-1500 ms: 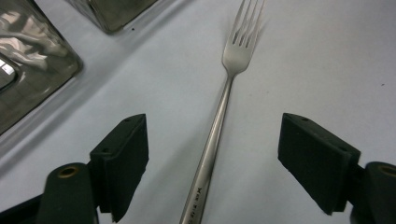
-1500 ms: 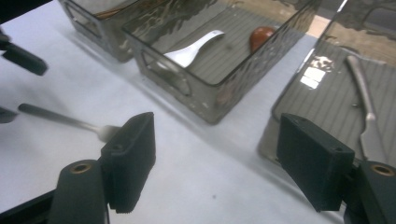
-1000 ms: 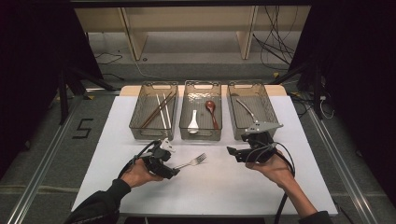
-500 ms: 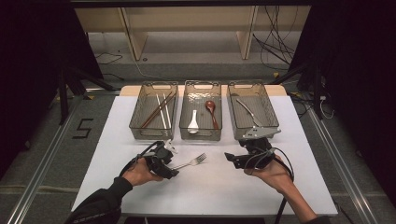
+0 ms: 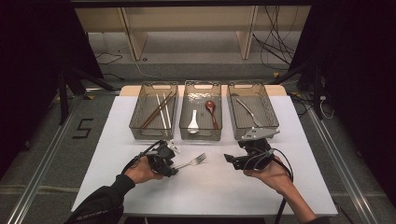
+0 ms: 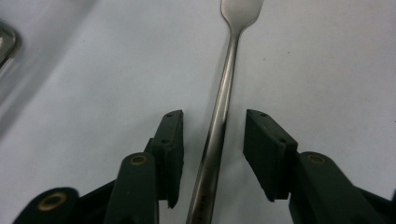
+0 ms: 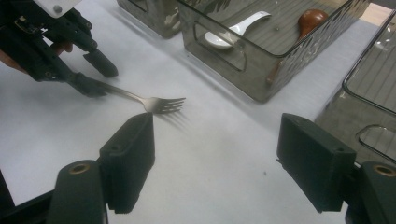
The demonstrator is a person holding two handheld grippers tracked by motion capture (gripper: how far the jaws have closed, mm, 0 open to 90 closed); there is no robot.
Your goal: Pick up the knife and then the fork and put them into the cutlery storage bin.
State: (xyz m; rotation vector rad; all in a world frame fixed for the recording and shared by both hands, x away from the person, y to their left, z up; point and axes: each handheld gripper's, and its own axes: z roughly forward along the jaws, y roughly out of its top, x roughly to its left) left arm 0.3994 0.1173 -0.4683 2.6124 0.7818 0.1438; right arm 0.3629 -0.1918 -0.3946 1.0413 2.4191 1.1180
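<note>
Fork (image 5: 192,162): lies on the white table (image 5: 289,140), near the middle, in front of the left and centre bins; tines point right and slightly far, handle toward the left gripper.
Left gripper (image 5: 169,161): low over the fork's handle end in the high view; its own view settles what that one cannot — the handle (image 6: 215,135) runs between the two pads with a gap on each side, so the pads are not pressing on it. The jaws have just been closing around the handle and now stand at a narrow opening.
Right gripper (image 5: 229,158): held just above the table to the right of the fork, jaws spread wide with nothing between them; it points left toward the fork.
Right gripper view: shows the fork's tines (image 7: 163,104) from low down, and the left gripper's fingertips (image 7: 91,87) at the handle.
Left bin (image 5: 154,112): holds chopsticks (image 5: 158,110), seen from above.
Centre bin (image 5: 201,111): a white soup spoon (image 5: 194,122) and a reddish-brown spoon (image 5: 211,111); the right gripper view shows both through the tinted wall — closer than the high view does.
Right bin (image 5: 252,111): one metal utensil (image 5: 249,112), its kind too small to tell.
</note>
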